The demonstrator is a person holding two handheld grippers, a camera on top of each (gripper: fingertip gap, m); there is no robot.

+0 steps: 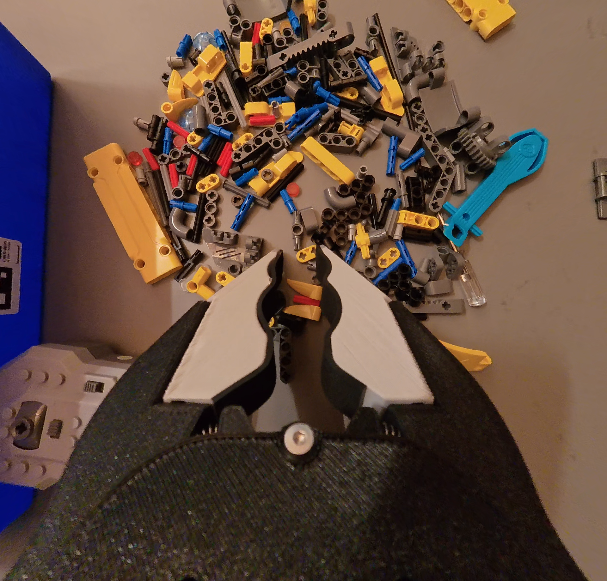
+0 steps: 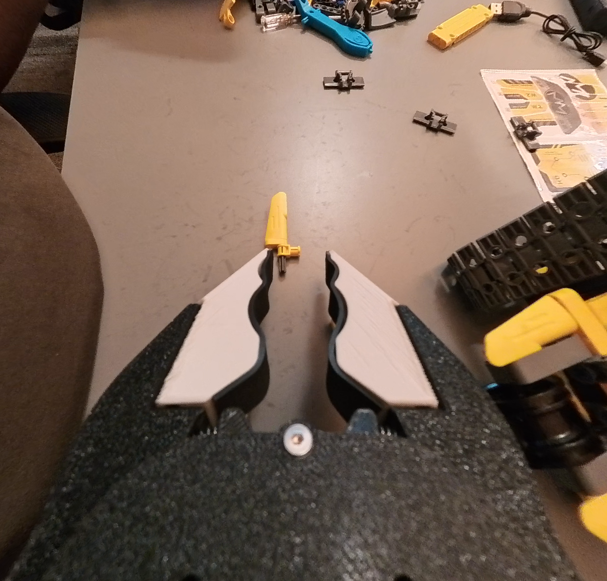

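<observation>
Left gripper (image 1: 300, 253), jaws nearly closed and holding nothing visible, hovers over the near edge of the brick pile (image 1: 295, 138) on the table (image 1: 525, 302); right gripper (image 2: 299, 253), jaws spread, sits just behind a yellow piece (image 2: 277, 220).

The left gripper (image 1: 300, 256) hides part of the yellow and red pieces (image 1: 303, 299) under it. At the right edge, the tracked model (image 2: 538, 269) is cut off and its yellow part (image 2: 538, 329) is blurred.
</observation>
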